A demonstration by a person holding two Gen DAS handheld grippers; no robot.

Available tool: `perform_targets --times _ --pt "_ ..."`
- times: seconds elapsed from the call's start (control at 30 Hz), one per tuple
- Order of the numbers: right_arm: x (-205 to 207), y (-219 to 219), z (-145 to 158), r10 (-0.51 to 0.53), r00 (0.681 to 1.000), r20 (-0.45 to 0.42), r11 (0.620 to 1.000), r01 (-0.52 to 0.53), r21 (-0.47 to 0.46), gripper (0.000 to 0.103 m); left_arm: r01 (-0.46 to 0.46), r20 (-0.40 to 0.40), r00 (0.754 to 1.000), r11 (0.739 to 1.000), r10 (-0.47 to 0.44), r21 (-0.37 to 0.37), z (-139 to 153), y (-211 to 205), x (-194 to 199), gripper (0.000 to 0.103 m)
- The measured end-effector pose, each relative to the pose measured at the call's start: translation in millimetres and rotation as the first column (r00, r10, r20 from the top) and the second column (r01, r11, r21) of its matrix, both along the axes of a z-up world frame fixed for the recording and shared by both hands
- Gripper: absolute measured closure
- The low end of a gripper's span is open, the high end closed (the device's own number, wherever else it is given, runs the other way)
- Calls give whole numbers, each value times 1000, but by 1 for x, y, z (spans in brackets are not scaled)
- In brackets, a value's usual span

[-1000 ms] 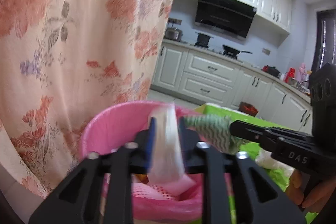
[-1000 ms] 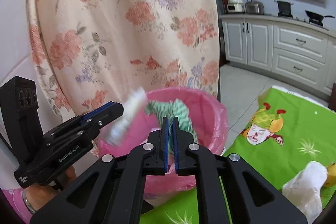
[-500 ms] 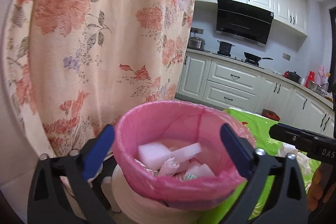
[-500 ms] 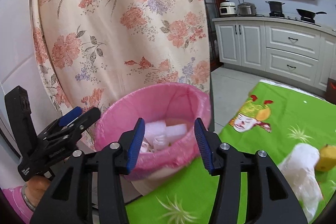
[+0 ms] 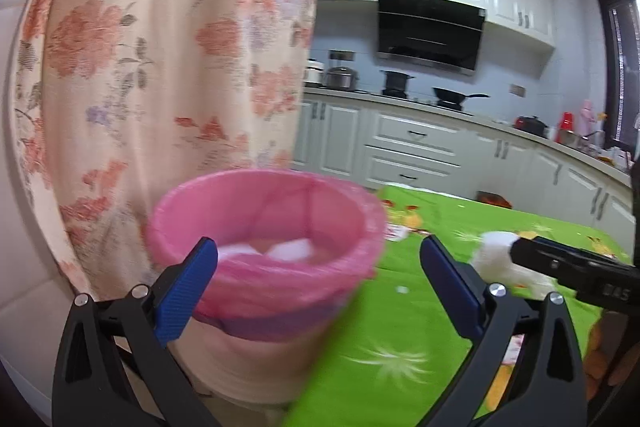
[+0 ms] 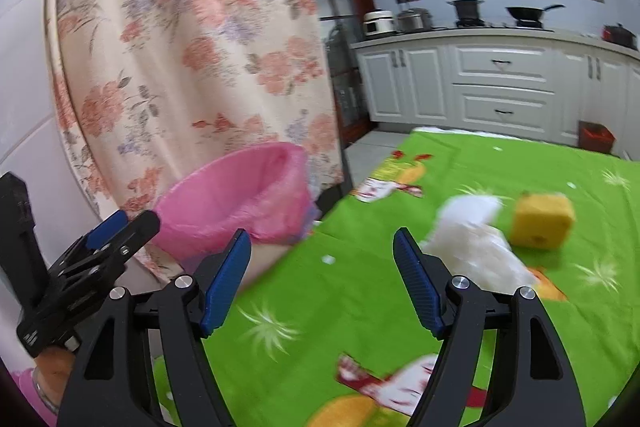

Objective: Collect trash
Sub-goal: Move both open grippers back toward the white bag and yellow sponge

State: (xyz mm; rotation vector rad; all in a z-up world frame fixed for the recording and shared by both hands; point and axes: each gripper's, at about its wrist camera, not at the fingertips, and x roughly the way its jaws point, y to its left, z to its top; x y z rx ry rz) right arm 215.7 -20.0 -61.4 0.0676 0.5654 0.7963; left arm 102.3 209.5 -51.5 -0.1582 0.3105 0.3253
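A bin with a pink liner [image 5: 264, 243] stands at the table's left edge, with white scraps [image 5: 290, 249] inside. It also shows in the right wrist view [image 6: 236, 203]. My left gripper [image 5: 320, 287] is open and empty, just in front of the bin. My right gripper [image 6: 322, 283] is open and empty above the green tablecloth [image 6: 500, 163]. A crumpled white paper [image 6: 472, 239] and a yellow sponge block [image 6: 542, 225] lie on the cloth ahead to the right. The paper also shows in the left wrist view [image 5: 496, 257], behind the right gripper's tip.
A flowered curtain [image 6: 192, 47] hangs right behind the bin. White kitchen cabinets [image 5: 420, 147] and a counter with pots stand at the back. A small white scrap [image 6: 328, 259] lies on the cloth near the bin.
Both grippers opened and dropped their trash, a white piece and a green striped cloth, into the bin. Both then drew back, and the right one swung right toward the table.
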Motion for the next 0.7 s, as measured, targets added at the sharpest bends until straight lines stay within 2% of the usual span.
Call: perform_targets --times 0.2,0.5,0.7 --pt "0 -38 -5 -70 998 2 998 70 -1 33 67 -35 997 998 -66 6 -10 -41 11 5" --pt "0 -90 -19 -155 988 11 987 155 -50 33 139 -91 986 990 -138 -1 -22 -80 31 5" --pt "14 -116 -23 -213 977 -6 976 213 -46 33 167 -104 981 986 -166 -4 -23 -100 47 5"
